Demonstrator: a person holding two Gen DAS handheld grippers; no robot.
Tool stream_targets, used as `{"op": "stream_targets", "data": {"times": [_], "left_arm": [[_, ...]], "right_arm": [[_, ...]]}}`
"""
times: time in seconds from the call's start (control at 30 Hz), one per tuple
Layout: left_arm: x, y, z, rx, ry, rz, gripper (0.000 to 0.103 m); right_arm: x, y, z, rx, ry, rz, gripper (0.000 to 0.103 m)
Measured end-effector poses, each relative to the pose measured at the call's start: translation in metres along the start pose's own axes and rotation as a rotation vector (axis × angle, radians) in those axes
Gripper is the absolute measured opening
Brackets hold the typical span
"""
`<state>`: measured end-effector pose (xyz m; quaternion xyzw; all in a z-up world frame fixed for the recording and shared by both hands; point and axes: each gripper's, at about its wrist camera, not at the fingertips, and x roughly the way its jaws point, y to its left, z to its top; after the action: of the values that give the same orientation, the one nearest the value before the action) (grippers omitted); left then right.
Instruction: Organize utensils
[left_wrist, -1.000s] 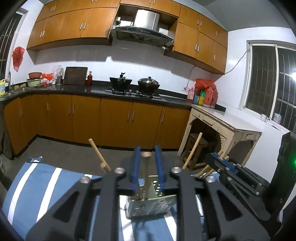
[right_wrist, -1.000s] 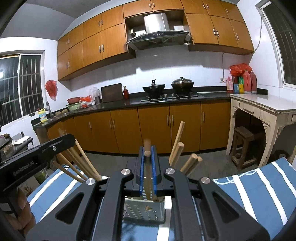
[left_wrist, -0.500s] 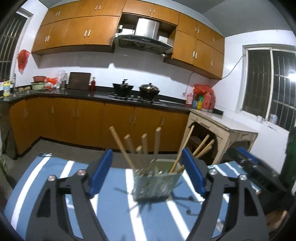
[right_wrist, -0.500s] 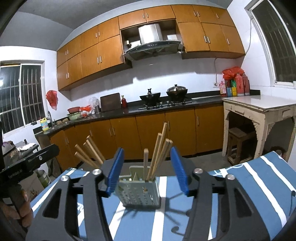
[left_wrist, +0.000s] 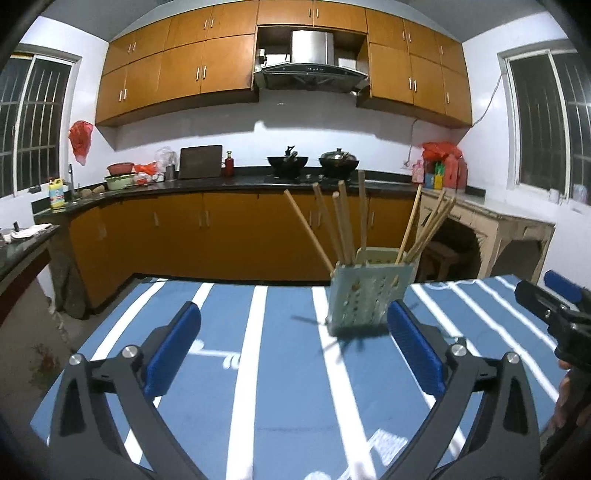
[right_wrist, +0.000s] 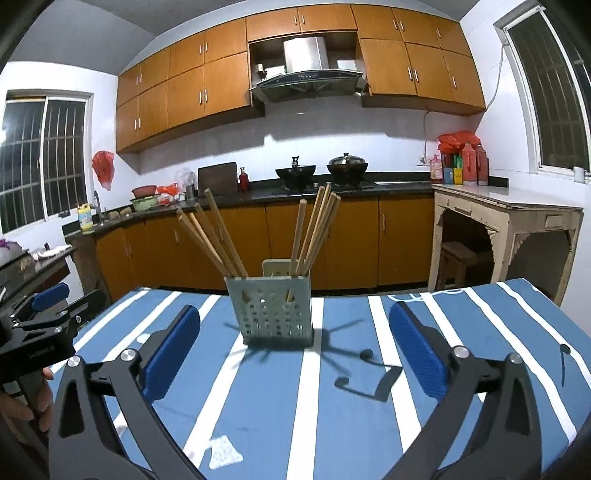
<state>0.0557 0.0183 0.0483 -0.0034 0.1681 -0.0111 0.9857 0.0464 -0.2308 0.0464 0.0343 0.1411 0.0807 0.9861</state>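
A pale green perforated utensil holder (left_wrist: 367, 297) (right_wrist: 273, 310) stands upright on the blue striped tablecloth (left_wrist: 258, 369) (right_wrist: 332, 406). Several wooden chopsticks (left_wrist: 341, 225) (right_wrist: 314, 229) lean out of it in two bunches. My left gripper (left_wrist: 293, 350) is open and empty, back from the holder, which sits just ahead of its right finger. My right gripper (right_wrist: 293, 349) is open and empty, with the holder centred a little ahead of its fingers. The right gripper shows at the left wrist view's right edge (left_wrist: 554, 306); the left gripper at the right wrist view's left edge (right_wrist: 44, 314).
The table's far edge runs just behind the holder. Beyond are orange kitchen cabinets (left_wrist: 221, 236), a black counter with woks (right_wrist: 295, 171), and a pale side table (right_wrist: 517, 214) on the right. The cloth has white stripes and printed note marks (right_wrist: 365, 373).
Both grippers were shut on chopsticks over the holder; they opened, left the chopsticks standing in it, and pulled back and apart from the holder.
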Motion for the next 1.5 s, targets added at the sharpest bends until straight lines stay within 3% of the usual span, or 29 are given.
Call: {"op": "stream_targets", "data": {"times": [0.57, 1.5], "left_arm": [[-0.024, -0.011, -0.043, 0.034, -0.017, 0.017, 0.099], [-0.021, -0.010, -0.052, 0.020, 0.000, -0.004, 0.099]], "right_arm": [[-0.021, 0.009, -0.047, -0.007, 0.035, 0.003, 0.101], [-0.026, 0.003, -0.056, 0.028, 0.047, -0.019, 0.101]]}}
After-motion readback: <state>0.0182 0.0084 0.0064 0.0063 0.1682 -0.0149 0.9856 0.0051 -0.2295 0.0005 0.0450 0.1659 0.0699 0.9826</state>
